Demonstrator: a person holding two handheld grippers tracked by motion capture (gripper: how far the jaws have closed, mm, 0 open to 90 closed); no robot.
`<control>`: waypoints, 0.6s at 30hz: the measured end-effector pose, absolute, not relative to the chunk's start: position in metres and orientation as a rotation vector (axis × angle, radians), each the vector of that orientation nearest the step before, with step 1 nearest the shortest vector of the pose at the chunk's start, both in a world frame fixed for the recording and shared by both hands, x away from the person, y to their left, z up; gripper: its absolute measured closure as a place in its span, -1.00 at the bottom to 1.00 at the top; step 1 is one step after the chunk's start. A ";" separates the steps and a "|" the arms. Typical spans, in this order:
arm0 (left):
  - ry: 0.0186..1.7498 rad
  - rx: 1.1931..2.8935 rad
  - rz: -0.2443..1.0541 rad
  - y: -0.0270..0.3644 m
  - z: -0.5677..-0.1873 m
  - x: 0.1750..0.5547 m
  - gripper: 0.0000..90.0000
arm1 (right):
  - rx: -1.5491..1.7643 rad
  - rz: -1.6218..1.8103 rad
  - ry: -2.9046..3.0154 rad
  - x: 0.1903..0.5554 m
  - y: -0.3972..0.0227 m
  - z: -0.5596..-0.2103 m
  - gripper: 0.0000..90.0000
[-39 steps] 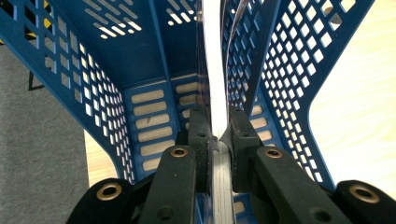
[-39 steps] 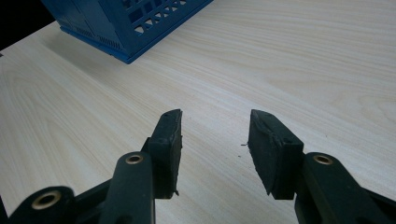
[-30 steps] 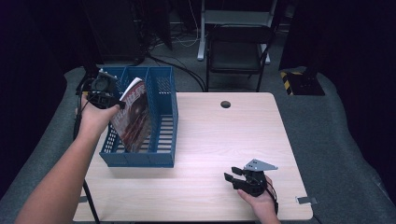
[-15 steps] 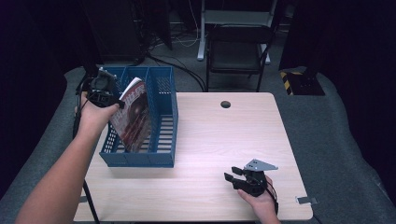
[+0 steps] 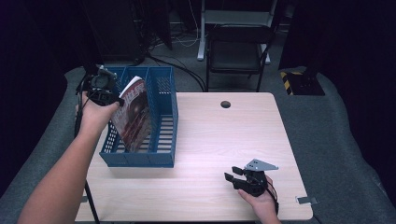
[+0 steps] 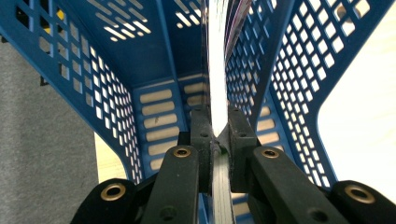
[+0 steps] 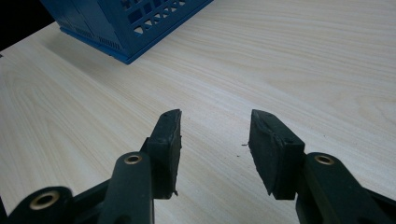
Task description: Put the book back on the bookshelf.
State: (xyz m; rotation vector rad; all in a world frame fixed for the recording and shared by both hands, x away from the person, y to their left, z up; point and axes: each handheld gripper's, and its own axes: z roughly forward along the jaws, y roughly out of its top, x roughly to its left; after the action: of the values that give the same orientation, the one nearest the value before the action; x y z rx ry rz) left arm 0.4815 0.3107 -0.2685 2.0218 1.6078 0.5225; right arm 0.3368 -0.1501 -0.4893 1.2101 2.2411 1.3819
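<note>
A blue perforated file rack (image 5: 164,122) stands on the left part of the light wood table (image 5: 224,135). A magazine (image 5: 134,114) with a dark red cover stands tilted in the rack's left compartment. My left gripper (image 5: 111,95) is shut on the magazine's upper left edge, above the rack's left wall. In the left gripper view the magazine (image 6: 218,70) runs edge-on between the jaws, with the rack's walls (image 6: 107,88) on both sides. My right gripper (image 5: 229,177) rests near the table's front right, open, with nothing between its fingers (image 7: 168,135).
A round cable hole (image 5: 226,104) sits near the table's far edge. A black chair (image 5: 238,51) stands behind the table. The rack's corner (image 7: 126,28) lies far ahead of my right gripper. A yellow-black object (image 5: 292,77) lies on the grey floor at right.
My left gripper has shifted slightly with the magazine, which stays tilted in the rack. The right gripper has not moved.
</note>
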 end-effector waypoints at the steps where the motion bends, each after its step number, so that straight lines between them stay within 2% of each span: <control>1: 1.613 2.014 0.523 0.311 -0.269 0.482 0.87 | 1.206 1.381 2.243 0.337 -0.150 -0.489 0.19; 18: 1.678 1.885 0.585 0.314 -0.268 0.493 0.88 | 1.207 1.385 2.242 0.336 -0.152 -0.488 0.19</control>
State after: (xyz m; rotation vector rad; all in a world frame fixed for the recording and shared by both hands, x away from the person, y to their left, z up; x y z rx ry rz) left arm 0.4930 0.3143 -0.2679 1.8845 1.6779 0.5846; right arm 0.3358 -0.1522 -0.4882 1.2069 2.2417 1.3849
